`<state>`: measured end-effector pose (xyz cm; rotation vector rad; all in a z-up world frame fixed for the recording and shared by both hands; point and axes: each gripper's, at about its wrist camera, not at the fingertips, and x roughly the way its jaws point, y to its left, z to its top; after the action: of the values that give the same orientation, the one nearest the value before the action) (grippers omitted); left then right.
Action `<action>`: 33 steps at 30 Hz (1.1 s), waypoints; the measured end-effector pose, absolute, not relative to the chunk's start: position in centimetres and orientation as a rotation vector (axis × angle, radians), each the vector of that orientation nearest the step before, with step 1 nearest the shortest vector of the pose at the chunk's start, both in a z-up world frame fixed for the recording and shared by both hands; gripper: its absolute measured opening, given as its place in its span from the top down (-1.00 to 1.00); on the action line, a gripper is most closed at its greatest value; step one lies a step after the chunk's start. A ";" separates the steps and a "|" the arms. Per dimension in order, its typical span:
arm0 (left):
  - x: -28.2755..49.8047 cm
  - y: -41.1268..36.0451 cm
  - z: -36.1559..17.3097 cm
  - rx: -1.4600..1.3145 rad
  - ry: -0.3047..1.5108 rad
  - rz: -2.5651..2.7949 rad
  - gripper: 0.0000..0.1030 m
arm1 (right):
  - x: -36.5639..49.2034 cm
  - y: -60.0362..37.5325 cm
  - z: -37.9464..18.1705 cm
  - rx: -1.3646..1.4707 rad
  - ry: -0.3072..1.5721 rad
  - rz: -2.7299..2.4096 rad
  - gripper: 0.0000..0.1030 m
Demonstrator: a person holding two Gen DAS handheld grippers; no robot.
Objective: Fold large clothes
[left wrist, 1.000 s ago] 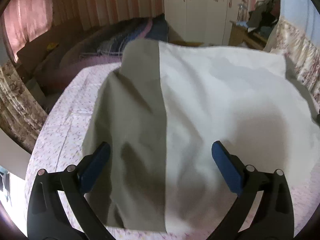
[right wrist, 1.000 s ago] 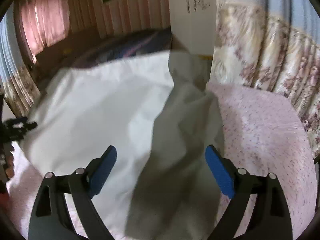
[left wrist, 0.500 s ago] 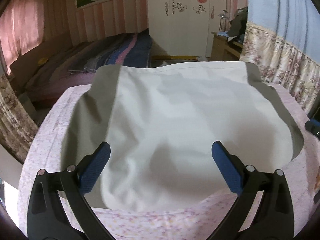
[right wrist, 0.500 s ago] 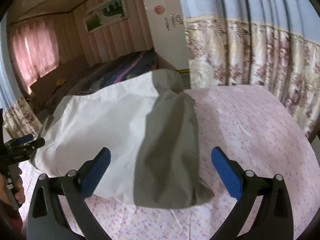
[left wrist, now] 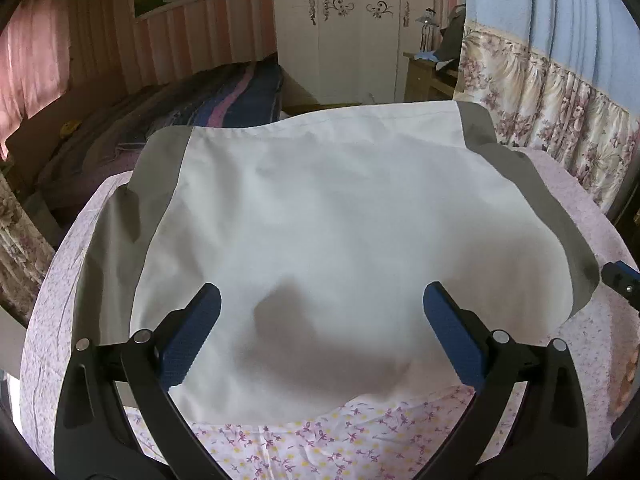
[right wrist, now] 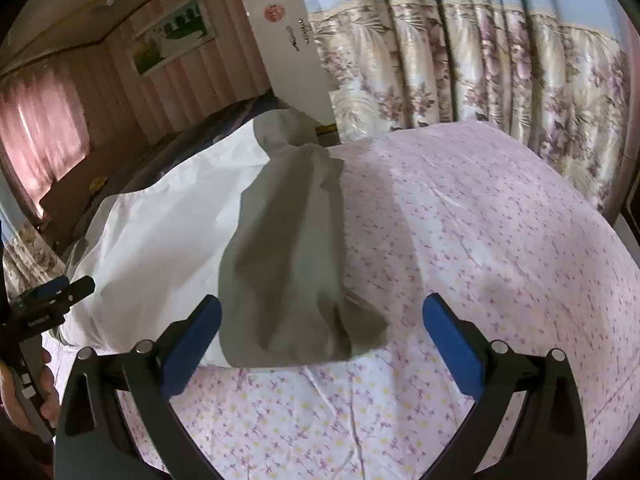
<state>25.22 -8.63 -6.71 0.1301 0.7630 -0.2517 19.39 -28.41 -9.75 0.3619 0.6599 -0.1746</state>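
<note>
A large white garment with grey sleeves [left wrist: 332, 232] lies spread on a round table with a pink floral cloth [left wrist: 320, 444]. My left gripper [left wrist: 320, 332] is open and empty, hovering over the garment's near edge. My right gripper [right wrist: 320, 336] is open and empty above the near end of the grey sleeve [right wrist: 288, 264], which lies folded along the white body [right wrist: 168, 240]. The right gripper's tip shows at the right edge of the left wrist view [left wrist: 620, 280]. The left gripper shows at the left edge of the right wrist view [right wrist: 48, 296].
A bed with a dark striped cover [left wrist: 192, 112] stands behind the table. A white wardrobe [left wrist: 352, 40] and a wooden dresser [left wrist: 432, 76] are at the back. Floral curtains [right wrist: 500, 80] hang close on the right. The pink cloth [right wrist: 500, 260] extends right of the garment.
Both grippers have pulled back and up from the garment, which has settled flatter on the table. More of the floral cloth shows in front of each gripper.
</note>
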 end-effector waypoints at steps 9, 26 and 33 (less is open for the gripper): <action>25.5 -8.2 -7.5 0.108 0.776 -0.266 -0.94 | 20.5 -27.5 -11.7 0.345 0.713 -0.171 -0.96; 26.0 -8.1 -8.0 0.083 0.792 -0.286 -0.94 | 24.6 -26.3 -12.8 0.395 0.733 -0.081 -0.97; 26.1 -8.2 -8.3 0.083 0.803 -0.289 -0.94 | 27.4 -25.5 -12.5 0.323 0.738 -0.057 -0.92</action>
<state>26.07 -8.23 -8.33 0.0826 0.8030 -0.2894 27.36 -25.46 -12.53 0.3227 0.7379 -0.0571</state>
